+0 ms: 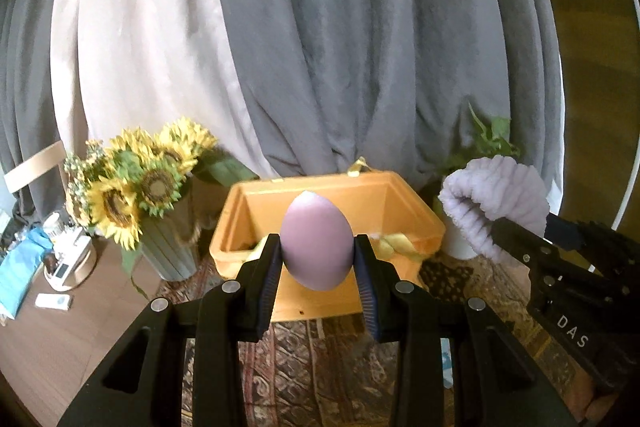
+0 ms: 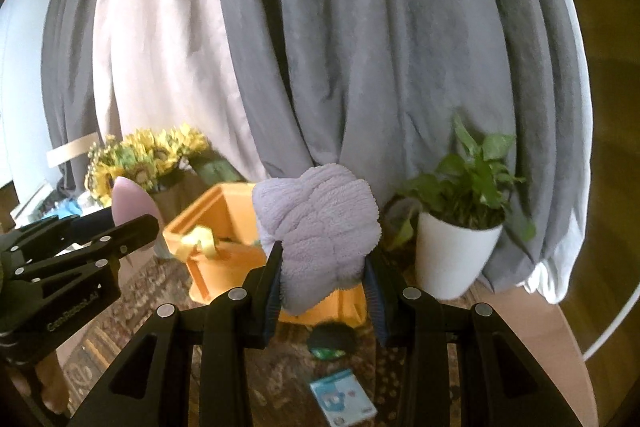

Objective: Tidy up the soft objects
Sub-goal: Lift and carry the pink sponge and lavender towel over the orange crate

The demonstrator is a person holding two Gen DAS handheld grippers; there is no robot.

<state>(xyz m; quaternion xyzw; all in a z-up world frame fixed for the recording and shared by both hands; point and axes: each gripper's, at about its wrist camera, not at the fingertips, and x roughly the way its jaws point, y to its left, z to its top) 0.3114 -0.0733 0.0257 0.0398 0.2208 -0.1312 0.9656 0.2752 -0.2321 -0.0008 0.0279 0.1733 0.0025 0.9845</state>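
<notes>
Above the orange bin (image 1: 400,203), egg-shaped sponge (image 1: 317,245) and, seemingly, fluffy cloth (image 2: 318,223).

right fingers (image 2: 324,267) pinch lilac cloth (image 2: 320,219) — above orange box (image 2: 216,227)

left claw (image 1: 316,259): clamped, raised | right claw (image 2: 325,269): clamped, raised

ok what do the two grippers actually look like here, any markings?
Both are matte black plastic with triangular cut-outs and round silver fasteners. The left gripper and right gripper each carry dark blue ribbed pads on the fingers. White lettering "DAS" shows on the right one's side, faint "GenRobot.AI" on the left's. No cables, sleeves or hands visible.
</notes>
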